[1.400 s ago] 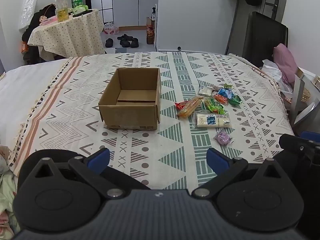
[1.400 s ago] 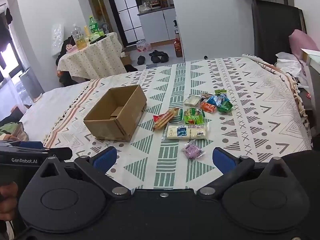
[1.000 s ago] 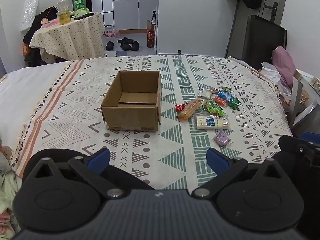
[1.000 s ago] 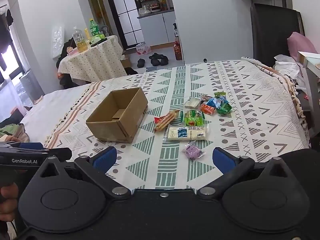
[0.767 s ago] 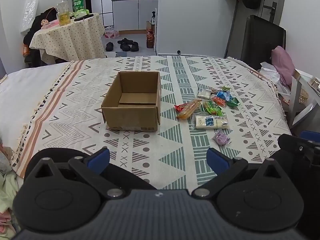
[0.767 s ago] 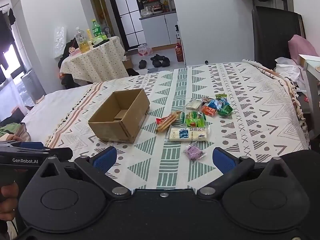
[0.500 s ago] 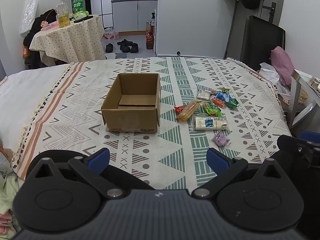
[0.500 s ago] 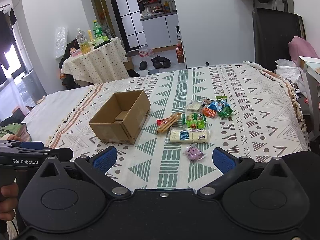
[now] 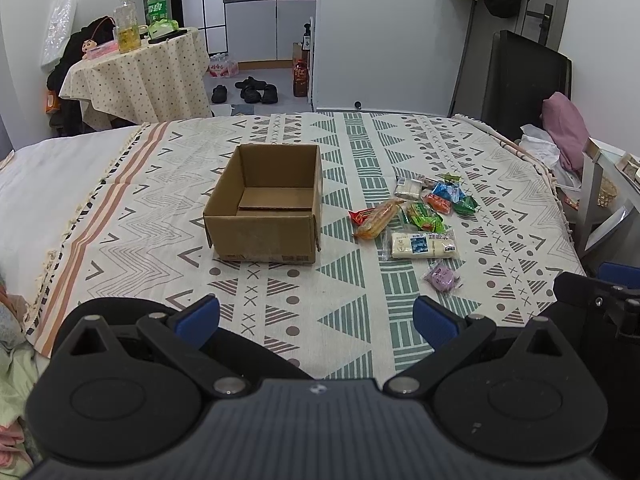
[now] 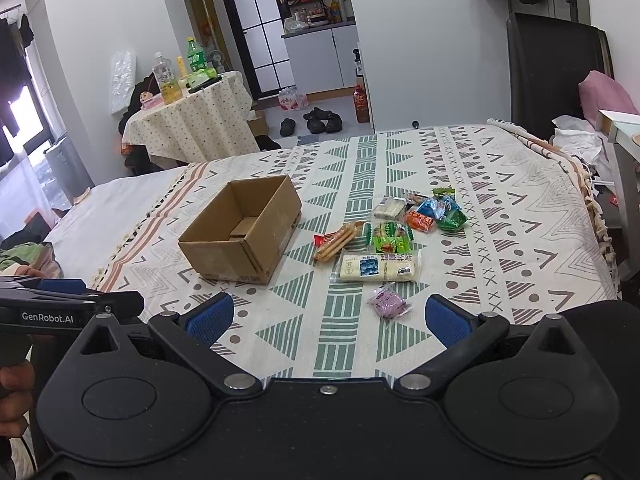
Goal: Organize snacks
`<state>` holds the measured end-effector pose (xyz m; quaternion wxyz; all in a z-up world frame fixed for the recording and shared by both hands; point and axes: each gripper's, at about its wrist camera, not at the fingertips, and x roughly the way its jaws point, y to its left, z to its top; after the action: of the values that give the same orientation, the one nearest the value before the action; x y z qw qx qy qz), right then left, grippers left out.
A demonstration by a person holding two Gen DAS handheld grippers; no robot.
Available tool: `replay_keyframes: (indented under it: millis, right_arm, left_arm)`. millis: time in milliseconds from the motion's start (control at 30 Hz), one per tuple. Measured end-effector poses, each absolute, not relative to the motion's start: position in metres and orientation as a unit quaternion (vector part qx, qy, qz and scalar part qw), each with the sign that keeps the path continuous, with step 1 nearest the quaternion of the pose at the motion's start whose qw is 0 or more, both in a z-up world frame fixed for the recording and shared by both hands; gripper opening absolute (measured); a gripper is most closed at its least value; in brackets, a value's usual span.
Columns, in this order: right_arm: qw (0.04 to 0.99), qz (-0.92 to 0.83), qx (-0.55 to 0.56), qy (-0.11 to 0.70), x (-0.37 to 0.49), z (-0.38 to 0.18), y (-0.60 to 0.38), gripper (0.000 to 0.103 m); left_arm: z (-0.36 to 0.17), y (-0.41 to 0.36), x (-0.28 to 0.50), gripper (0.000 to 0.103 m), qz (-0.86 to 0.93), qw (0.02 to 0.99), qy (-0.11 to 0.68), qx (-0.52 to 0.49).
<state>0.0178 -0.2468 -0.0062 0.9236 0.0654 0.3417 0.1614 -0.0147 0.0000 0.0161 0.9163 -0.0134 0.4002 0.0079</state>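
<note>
cardboard box sits empty on the patterned bedspread. snacks lie in a loose cluster just to its right, none packed yet, so the whole job looks left to do. left gripper and right gripper hover at the near edge, both spread wide and holding nothing.

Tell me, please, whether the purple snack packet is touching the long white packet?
Apart. The right wrist view shows a strip of patterned blanket between the purple packet and the long white packet behind it.
</note>
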Motion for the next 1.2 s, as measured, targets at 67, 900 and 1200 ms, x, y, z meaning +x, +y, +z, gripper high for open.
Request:
replay_keyframes:
  millis: [67, 900, 1200]
  right_arm:
    - [0.924, 0.162, 0.065, 0.342, 0.0178, -0.0061, -0.2470, 0.103]
    - [0.924, 0.162, 0.064, 0.341, 0.0162, -0.0058, -0.2460, 0.103]
    - [0.923, 0.164, 0.063, 0.342, 0.0162, -0.0072, -0.2455, 0.103]
  left_arm:
    - [0.0161, 0.0002, -0.0151, 0.102, 0.009, 0.916, 0.400, -0.014]
    - [0.0152, 0.0010, -0.0162, 0.102, 0.008, 0.917, 0.399, -0.014]
    - [0.0151, 0.0008, -0.0160, 0.102, 0.008, 0.916, 0.400, -0.014]
